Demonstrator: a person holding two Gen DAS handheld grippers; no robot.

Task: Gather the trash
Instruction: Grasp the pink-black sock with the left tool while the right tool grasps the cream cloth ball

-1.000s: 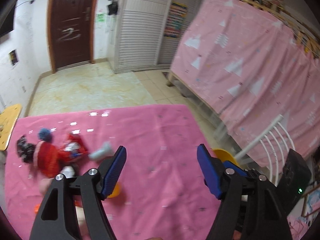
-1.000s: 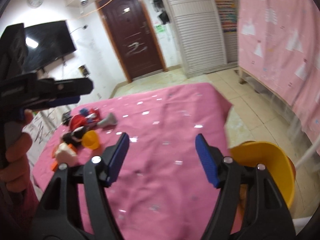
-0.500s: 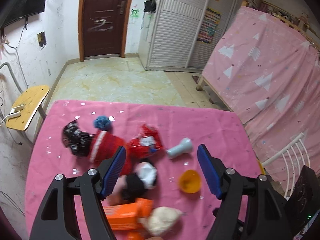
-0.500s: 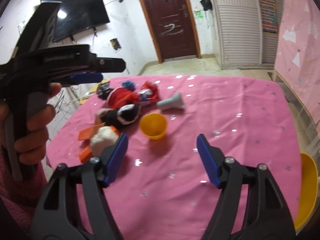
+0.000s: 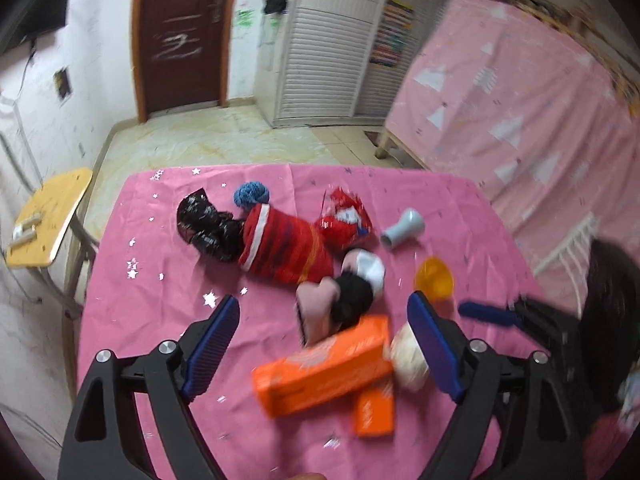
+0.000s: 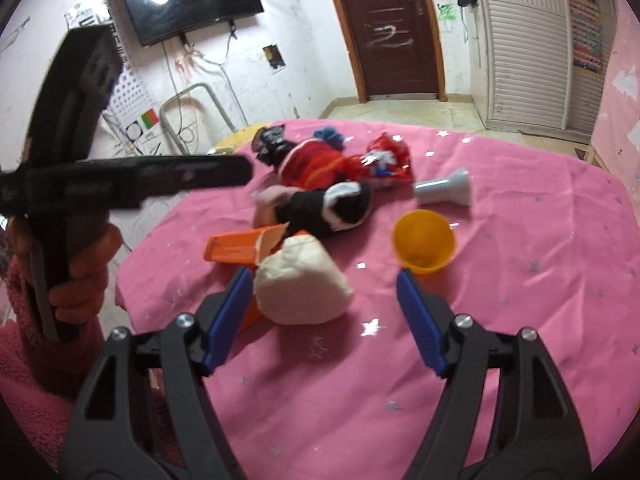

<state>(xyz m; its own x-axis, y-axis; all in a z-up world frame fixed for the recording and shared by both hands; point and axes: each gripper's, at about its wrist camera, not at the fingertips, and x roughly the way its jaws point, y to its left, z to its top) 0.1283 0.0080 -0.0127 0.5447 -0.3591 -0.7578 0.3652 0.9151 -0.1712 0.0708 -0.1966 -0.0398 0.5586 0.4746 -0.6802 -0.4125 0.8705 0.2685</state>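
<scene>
Left gripper [image 5: 320, 346] wide open, empty, over two orange boxes [image 5: 324, 372]. Right gripper [image 6: 324, 316] wide open, empty, beside one white wad [image 6: 300, 284]. One yellow cup [image 6: 424, 246], one red wrapper [image 6: 386, 160], one black bag [image 5: 208, 226] on pink table [image 6: 540, 240].

The tabletop [image 5: 152, 320] was draped in a pink, star-speckled cloth. On it lay a black crumpled bag [image 5: 208, 228], a blue ball [image 5: 251, 193], a red garment [image 5: 286, 248], a red snack wrapper [image 5: 346, 220], a grey funnel-shaped piece [image 5: 402, 229], an orange cup [image 6: 424, 240], a black-and-white cloth [image 6: 336, 210], an orange box [image 5: 324, 368] and a white wad [image 6: 300, 284] touching the box.
</scene>
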